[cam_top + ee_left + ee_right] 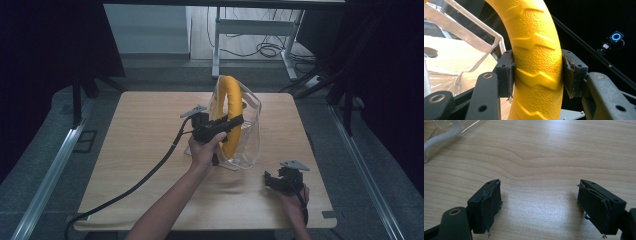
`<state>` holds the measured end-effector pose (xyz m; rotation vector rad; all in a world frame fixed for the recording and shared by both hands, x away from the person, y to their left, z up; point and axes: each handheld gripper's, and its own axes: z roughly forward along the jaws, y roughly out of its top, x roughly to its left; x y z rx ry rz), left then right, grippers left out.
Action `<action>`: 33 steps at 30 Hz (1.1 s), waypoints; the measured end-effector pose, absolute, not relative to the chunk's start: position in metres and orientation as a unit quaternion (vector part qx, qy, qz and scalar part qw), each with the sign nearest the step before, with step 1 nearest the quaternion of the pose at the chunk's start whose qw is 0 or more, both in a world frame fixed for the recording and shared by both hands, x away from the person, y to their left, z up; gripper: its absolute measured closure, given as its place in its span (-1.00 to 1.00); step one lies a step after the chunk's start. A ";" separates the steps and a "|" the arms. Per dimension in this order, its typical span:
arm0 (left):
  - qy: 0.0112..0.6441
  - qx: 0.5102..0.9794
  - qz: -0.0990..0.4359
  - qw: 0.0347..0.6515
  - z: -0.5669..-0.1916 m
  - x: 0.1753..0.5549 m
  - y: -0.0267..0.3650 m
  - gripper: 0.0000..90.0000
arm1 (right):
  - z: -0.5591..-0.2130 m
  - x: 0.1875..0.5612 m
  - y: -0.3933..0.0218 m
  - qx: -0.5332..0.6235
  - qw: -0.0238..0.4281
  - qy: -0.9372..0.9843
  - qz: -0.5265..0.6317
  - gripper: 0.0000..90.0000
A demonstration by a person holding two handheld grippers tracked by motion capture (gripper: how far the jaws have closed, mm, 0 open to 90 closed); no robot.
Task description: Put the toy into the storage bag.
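Yellow ring [536, 62] sat pinched between the left gripper [235, 121] pads, held upright inside the clear bag [250, 135] near the table [145, 150] middle, probably to lift it out. Right gripper [539, 205] rested spread and empty by the near right corner.

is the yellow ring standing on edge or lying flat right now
On edge. The yellow ring stands upright inside the clear bag, with the left claw clamped across its band.
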<state>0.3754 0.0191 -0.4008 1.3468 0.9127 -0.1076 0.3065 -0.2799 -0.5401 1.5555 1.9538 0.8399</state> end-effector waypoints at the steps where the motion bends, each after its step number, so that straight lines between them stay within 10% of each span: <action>1: 0.406 0.604 -0.047 0.684 -0.400 0.376 0.019 0.10 | -0.540 0.307 -0.280 0.572 0.251 0.718 0.309 -0.57; 13: 0.364 0.640 -0.023 0.676 -0.377 0.364 0.043 -0.32 | -0.540 0.306 -0.280 0.573 0.248 0.717 0.309 -0.57; 33: 0.373 0.672 0.007 0.640 -0.404 0.342 0.138 -0.29 | -0.540 0.306 -0.280 0.571 0.251 0.718 0.308 -0.57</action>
